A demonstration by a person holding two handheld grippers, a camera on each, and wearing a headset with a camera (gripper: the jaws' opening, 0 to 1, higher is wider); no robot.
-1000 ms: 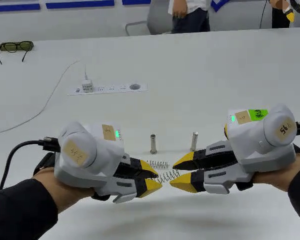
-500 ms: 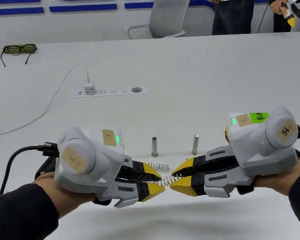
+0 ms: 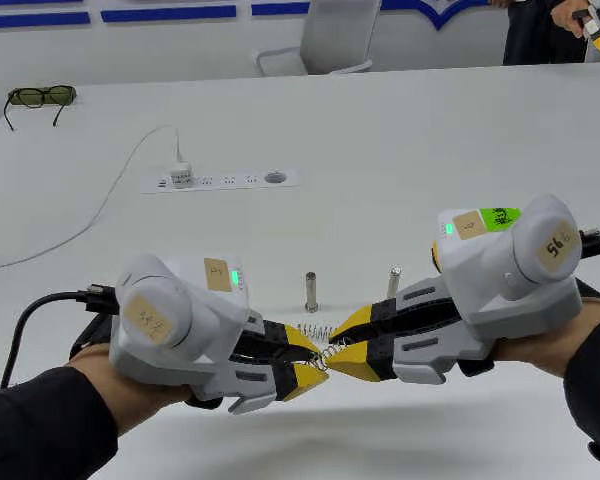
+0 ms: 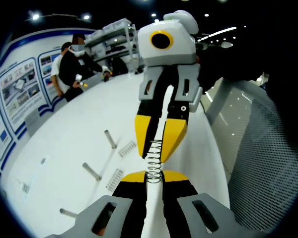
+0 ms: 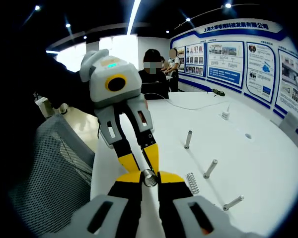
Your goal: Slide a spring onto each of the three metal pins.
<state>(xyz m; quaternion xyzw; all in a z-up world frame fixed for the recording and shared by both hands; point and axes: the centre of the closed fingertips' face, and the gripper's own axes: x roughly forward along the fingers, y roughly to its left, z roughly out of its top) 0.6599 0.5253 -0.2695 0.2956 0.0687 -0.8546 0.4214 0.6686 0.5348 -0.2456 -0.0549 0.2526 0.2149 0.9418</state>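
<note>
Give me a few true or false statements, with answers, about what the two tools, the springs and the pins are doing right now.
1. The left tool and the right tool each grip an end of the same spring. True.
2. One of the pins already wears a spring. False: all three are bare.
3. Glasses lie at the far left of the table. True.
4. The power strip has nothing plugged in. False: a white charger with a cable sits in it.

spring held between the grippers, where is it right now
Head view, low centre: the spring bridges the tips of the left gripper and right gripper, both clamped on it, just nearer the person than an upright pin.
</note>
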